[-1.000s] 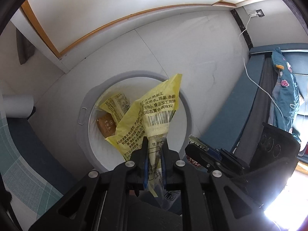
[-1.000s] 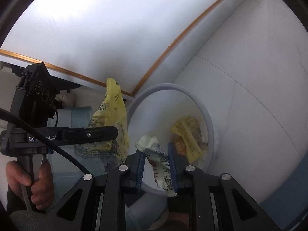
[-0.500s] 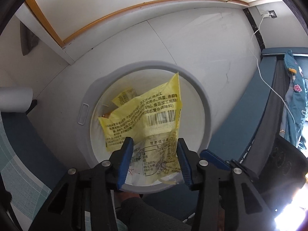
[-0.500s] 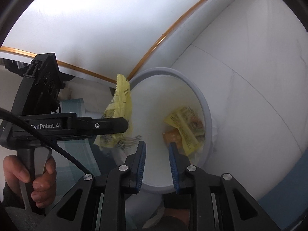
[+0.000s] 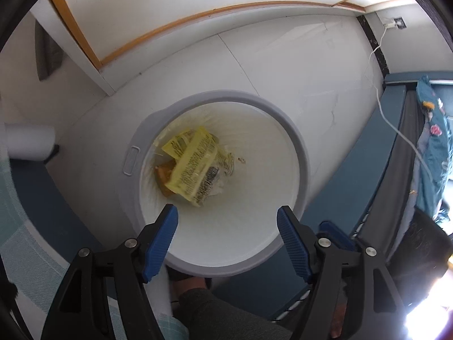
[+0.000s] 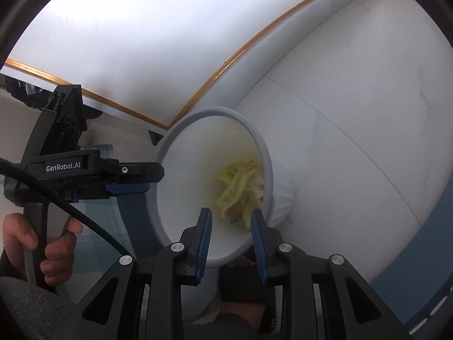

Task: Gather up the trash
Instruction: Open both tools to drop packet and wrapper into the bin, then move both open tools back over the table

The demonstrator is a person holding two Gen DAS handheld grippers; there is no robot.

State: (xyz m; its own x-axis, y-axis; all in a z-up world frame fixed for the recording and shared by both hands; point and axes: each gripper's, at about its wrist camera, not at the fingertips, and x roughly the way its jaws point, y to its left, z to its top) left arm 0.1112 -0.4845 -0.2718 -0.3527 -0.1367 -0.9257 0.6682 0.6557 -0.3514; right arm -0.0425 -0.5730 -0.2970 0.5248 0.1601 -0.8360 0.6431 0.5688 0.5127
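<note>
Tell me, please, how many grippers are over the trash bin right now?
2: the left gripper hangs open above the trash bin, and the right gripper is open over its near rim. Neither holds anything.

Bright, even daylight fills both views, and the white bin (image 5: 294,153) reads clean and pale inside. Hard glare burns out the corner far below and right of the bin in the left wrist view, pure white with a reddish fringe. The yellow wrapper (image 5: 195,170) inside the bin is smeared with motion blur; its print is unreadable. In the right wrist view the wall above the bin (image 6: 263,147) is nearly blown out, and the wrappers (image 6: 240,189) look soft and hazy. Fisheye bending curves the wood trim (image 6: 226,65), and dark vignette rings the edges.
</note>
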